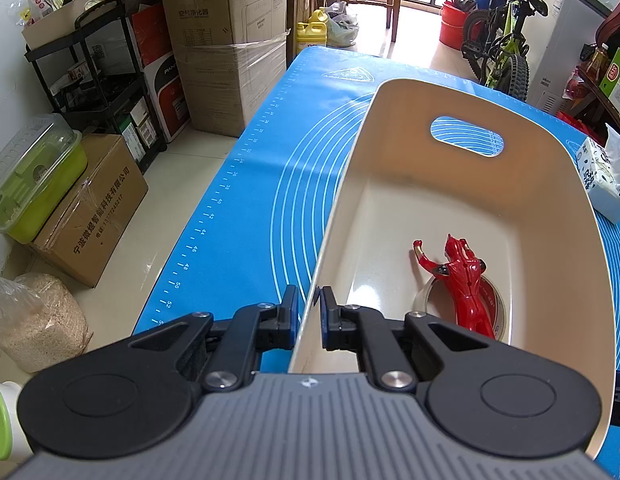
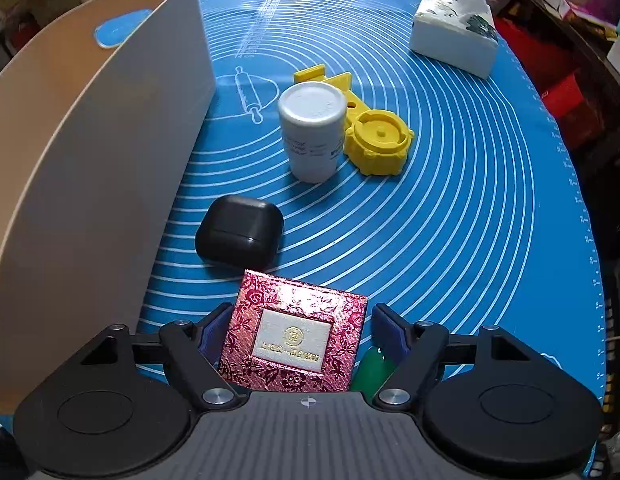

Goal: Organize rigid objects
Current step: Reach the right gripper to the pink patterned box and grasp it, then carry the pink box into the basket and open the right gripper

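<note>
My left gripper [image 1: 310, 312] is shut on the left wall of the cream bin [image 1: 390, 128]. Inside the bin lie a red toy figure [image 1: 464, 280] and a roll of clear tape [image 1: 498, 304]. In the right wrist view my right gripper [image 2: 295, 332] is open, one finger on each side of a pink floral box [image 2: 293, 340]; the pads stand slightly off its sides. Ahead lie a black case [image 2: 239, 232], a white canister [image 2: 312, 132] and a yellow plastic part [image 2: 376, 140]. The bin [image 2: 93, 160] stands to the left.
A blue baking mat [image 2: 450, 200] covers the table. A tissue pack [image 2: 454, 36] sits at its far right. A green object [image 2: 372, 372] shows under my right finger. Cardboard boxes [image 1: 229, 48], a black shelf and a bicycle [image 1: 506, 40] stand around the table.
</note>
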`<state>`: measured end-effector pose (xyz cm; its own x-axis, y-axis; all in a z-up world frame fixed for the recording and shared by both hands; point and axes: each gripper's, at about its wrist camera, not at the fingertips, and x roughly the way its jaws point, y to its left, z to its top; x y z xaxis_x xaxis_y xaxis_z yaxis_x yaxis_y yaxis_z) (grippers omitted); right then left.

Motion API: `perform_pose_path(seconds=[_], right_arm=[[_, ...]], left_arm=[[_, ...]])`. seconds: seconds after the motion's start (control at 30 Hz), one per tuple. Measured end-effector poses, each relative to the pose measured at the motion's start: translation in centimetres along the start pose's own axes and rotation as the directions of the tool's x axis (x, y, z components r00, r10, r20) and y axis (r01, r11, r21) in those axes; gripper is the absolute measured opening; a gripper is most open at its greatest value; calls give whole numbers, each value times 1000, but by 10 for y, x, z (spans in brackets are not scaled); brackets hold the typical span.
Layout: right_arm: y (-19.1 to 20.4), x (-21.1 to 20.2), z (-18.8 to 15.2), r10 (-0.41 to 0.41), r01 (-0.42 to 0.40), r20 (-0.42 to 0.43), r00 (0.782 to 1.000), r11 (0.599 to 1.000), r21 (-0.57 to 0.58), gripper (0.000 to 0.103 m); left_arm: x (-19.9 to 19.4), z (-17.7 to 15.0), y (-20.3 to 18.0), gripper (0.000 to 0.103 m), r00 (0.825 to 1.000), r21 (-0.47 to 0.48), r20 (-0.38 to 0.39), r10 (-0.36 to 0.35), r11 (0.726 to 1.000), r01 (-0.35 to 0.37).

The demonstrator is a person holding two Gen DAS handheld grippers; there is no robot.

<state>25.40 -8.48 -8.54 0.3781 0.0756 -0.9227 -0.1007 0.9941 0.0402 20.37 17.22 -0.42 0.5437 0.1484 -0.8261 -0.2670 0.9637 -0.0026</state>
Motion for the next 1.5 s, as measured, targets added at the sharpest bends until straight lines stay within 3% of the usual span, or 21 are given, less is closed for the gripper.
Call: perform_pose_path(seconds=[0.2,0.73,0.87,1.0,1.23,1.37,1.5], right_arm=[[5,-3,-1,-8,9,29,1000,999,-35,64],[-6,-50,6,-7,6,216,976,1000,6,64],[-8,-72,8,-36,35,312,949,999,9,64],[1,-98,8,-85,108,455,887,994,-24,64],[20,-138,29,-36,67,576,817,997,-33,64],[43,-148,41,15,46,605,796,995,-86,64],[65,-152,47,70,10,608,791,992,-128,64]], left_arm=[[0,0,0,13,1000,-1,0,0,1000,0],[0,0,0,13,1000,0,0,0,1000,0],[0,0,-1,13,1000,0,0,0,1000,0],[0,0,-1,13,1000,1,0,1,1000,-1],[0,0,0,13,1000,0,0,0,1000,0],[0,0,-1,13,1000,0,0,0,1000,0],[0,0,-1,13,1000,0,0,0,1000,0]])
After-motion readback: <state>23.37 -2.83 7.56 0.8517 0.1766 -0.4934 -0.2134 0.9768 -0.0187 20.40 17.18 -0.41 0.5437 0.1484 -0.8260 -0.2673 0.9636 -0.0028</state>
